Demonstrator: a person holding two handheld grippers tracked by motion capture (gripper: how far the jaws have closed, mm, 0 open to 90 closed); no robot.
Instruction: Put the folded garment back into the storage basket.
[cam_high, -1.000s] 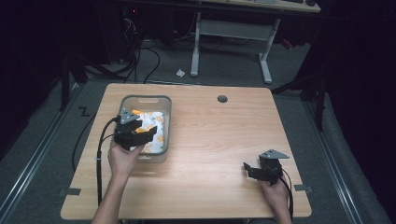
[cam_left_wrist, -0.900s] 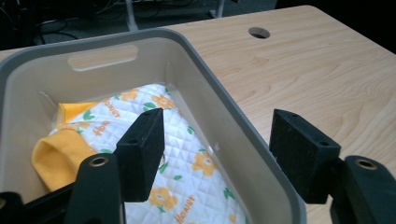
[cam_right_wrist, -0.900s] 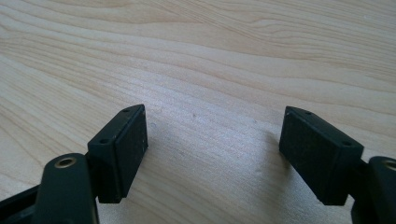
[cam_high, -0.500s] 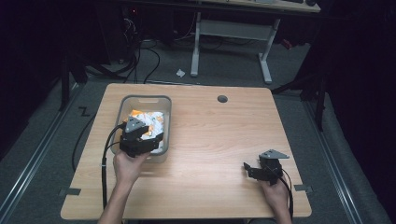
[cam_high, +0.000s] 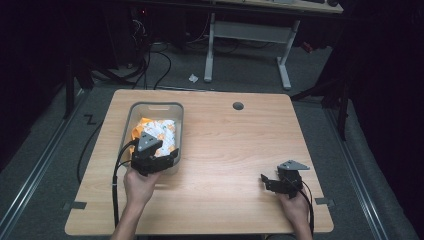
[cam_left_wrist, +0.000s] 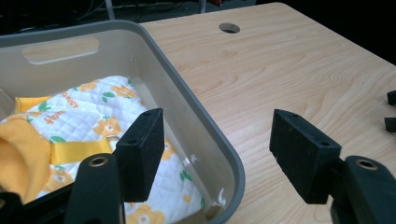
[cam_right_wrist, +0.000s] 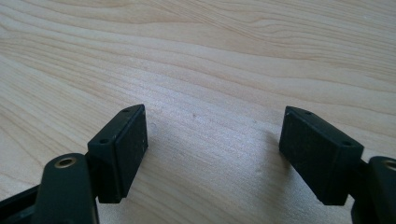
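Left gripper at bin corner, right gripper idle, both spread.

Lower right: right gripper (cam_high: 272, 181), jaws apart, over bare surface (cam_high: 230, 150). Left of centre: left gripper (cam_left_wrist: 215, 151), jaws apart, straddling the grey bin (cam_left_wrist: 205, 122) wall; flowered cloth (cam_left_wrist: 93, 116) inside bin.

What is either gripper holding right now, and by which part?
Nothing. The left gripper stands open astride the bin wall; the right gripper is open over the table.

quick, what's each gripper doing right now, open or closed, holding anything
Left gripper: open, holding nothing; its jaws straddle the near right wall of the grey bin.
Right gripper: open, holding nothing, over the bare wooden table.
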